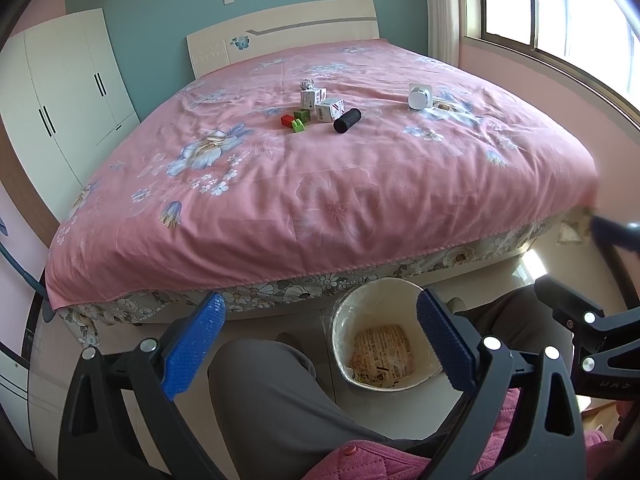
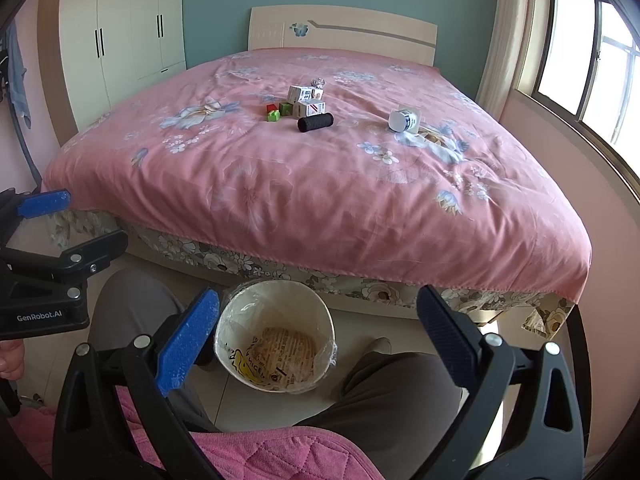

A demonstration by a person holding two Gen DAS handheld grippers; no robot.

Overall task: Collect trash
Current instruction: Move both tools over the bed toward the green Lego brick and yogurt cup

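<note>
A round bin [image 1: 340, 336] [image 2: 224, 332] with a plastic liner stands on the floor at the foot of the bed, between the person's knees. On the pink bedspread [image 1: 320, 184] [image 2: 320, 184] lie two small white boxes [image 1: 330, 109] [image 2: 310, 109], a black cylinder [image 1: 347, 121] [image 2: 315, 122], a white bottle [image 1: 418, 98] [image 2: 404, 120], a crumpled foil ball [image 1: 307, 85] [image 2: 319, 81] and red and green blocks [image 1: 295, 121] [image 2: 278, 111]. My left gripper [image 1: 320, 340] is open and empty above the knees. My right gripper [image 2: 320, 340] is open and empty over the bin.
A white wardrobe [image 1: 60, 92] [image 2: 120, 32] stands left of the bed, a window [image 1: 560, 8] [image 2: 592, 60] to the right. The person's grey-trousered legs [image 1: 272, 392] [image 2: 400, 392] flank the bin. The right gripper shows at the right of the left wrist view [image 1: 592, 332].
</note>
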